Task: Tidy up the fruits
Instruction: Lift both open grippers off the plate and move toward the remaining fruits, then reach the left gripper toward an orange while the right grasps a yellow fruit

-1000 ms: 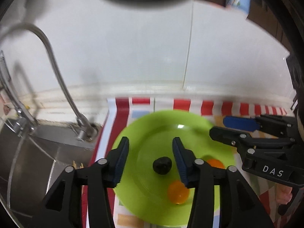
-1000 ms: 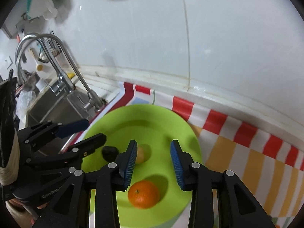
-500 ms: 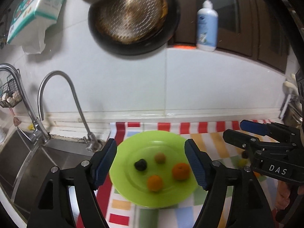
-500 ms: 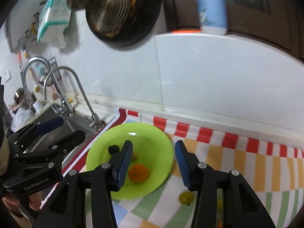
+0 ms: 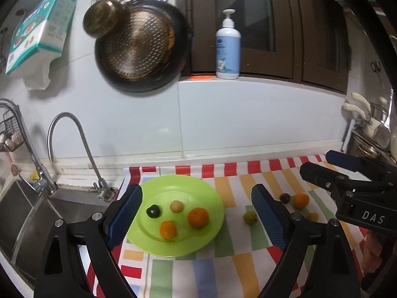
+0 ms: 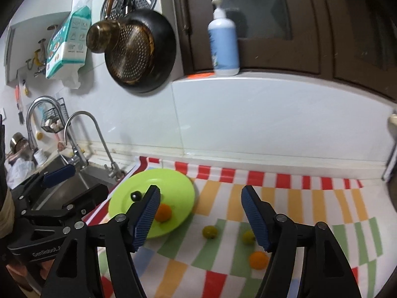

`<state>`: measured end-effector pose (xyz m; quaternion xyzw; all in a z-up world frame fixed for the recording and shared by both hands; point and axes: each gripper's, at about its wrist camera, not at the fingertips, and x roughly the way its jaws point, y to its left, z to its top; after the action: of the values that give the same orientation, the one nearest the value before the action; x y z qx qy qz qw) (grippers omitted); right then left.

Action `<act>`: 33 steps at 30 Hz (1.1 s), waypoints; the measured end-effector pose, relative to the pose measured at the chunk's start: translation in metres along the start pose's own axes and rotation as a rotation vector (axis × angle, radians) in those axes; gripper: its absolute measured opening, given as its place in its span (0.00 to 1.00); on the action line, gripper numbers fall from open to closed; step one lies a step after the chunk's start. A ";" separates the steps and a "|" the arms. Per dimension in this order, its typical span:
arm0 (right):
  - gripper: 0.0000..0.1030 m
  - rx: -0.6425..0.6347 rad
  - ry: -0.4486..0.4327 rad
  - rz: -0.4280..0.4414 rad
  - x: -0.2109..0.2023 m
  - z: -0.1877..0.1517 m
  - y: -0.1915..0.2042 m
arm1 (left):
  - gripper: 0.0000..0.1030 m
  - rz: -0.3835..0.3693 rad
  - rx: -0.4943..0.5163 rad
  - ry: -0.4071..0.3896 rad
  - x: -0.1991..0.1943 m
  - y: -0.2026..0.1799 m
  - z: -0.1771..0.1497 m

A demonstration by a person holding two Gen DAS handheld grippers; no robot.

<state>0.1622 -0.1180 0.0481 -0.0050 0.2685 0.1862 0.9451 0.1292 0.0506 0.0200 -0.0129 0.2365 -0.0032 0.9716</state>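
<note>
Hovering with both tools over the striped cloth (image 6: 310, 211) on the bench (image 6: 379, 186), well clear of everything. Opening the jaws of the left hand-held gripper (image 5: 196, 190) and of the right hand-held gripper (image 6: 200, 191), with nothing between the pads of either, so both released and empty. Facing the green plate (image 5: 183, 244) straight ahead of the left one, with four fruits already lying on it. Finding the loose fruits on the cloth to the right of the plate: a yellow-green fruit (image 6: 210, 231), a second yellow-green fruit (image 6: 248, 237) and a small orange (image 6: 258, 260), all ahead of and below the right one, the last two just beside its right finger. Perhaps counting also a dark fruit (image 5: 285, 198), too small to name surely. Judging the right hand as the nearer to these, the left as the nearer to the plate. Being round, offering no long axis to line up with.
</note>
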 end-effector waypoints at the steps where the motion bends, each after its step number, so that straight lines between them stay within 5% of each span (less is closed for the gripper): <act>1: 0.70 0.001 -0.008 -0.017 -0.006 -0.003 -0.003 | 0.90 -0.006 0.005 -0.003 -0.002 -0.004 0.000; 16: 0.70 0.089 0.045 -0.103 -0.043 -0.039 -0.040 | 0.91 -0.150 0.126 0.030 -0.002 -0.058 -0.011; 33: 0.70 0.063 0.125 -0.210 -0.036 -0.072 -0.093 | 0.87 -0.318 0.346 0.004 0.037 -0.125 -0.027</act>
<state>0.1300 -0.2253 -0.0037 -0.0148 0.3307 0.0769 0.9405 0.1493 -0.0753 -0.0174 0.1166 0.2293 -0.1969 0.9461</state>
